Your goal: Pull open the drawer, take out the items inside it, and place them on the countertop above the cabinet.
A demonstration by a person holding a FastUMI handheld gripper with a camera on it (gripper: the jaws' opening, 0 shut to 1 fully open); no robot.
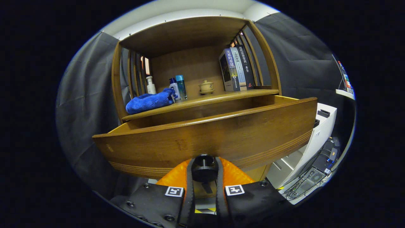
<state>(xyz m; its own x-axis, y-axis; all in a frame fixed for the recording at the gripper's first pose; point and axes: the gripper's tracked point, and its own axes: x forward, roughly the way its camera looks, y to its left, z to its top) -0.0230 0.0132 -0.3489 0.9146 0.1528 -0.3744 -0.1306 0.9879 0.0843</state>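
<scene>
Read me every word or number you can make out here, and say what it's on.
"关系的重建": spine of the left book.
"现代法律常识一本全", as best I can read it: spine of the right book.
Middle book and bottles: print too small to read.
Gripper, shut on the drawer knob: square markers, no words.

3 books (235,69) stand upright at the right end of the shelf. A small lidded teacup (206,86) sits left of them. Farther left stand a teal bottle (181,86) and 2 white bottles (151,85). A white cabinet (316,139) stands far right, with cables (311,180) below.
</scene>
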